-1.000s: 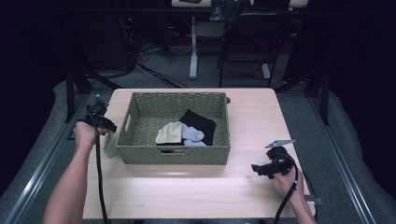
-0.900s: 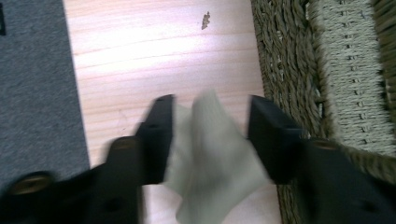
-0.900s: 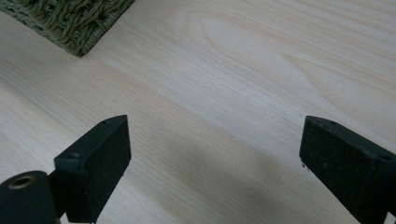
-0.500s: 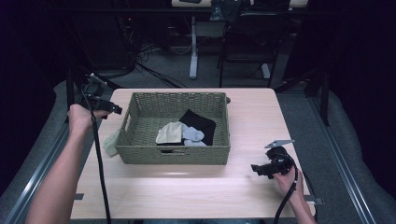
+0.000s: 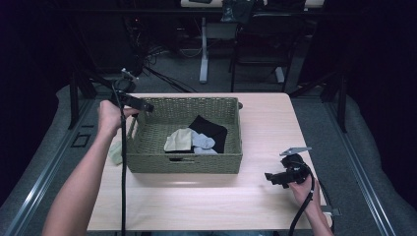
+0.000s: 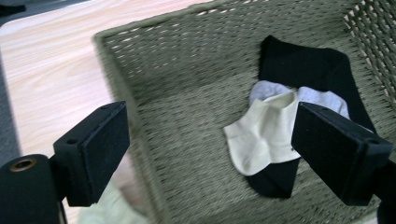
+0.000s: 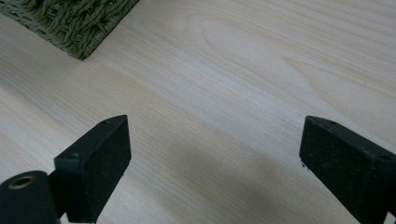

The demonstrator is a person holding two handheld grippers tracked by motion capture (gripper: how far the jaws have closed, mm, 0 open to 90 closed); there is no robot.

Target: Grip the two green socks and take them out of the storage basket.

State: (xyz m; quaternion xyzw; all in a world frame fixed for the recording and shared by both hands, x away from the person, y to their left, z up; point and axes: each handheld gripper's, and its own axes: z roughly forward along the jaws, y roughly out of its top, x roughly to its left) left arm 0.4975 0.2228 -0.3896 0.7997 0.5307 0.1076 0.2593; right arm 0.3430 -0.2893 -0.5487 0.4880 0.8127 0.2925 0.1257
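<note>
Pale green sock (image 5: 116, 151) lying on the light wooden bench (image 5: 196, 196) just outside the left wall of the rectangular olive-green woven basket (image 5: 187, 162), seen at the bottom edge of the left gripper view (image 6: 100, 210) too. Left hand-held gripper (image 5: 143, 105) raised over the basket's left rim, jaws just opened and now wide apart, nothing between them. Inside the basket, toward its right half: a cream ankle sock (image 6: 264, 133) on top, partly over a light grey sock (image 6: 322, 98), both resting on a black sock (image 6: 308, 63). Bare bench surface to the right of the basket. Right hand-held gripper (image 5: 269, 177) low over the bench near its front right corner, well apart from the basket, pointing left, jaws spread wide and empty, bare wood between them in the right gripper view.
</note>
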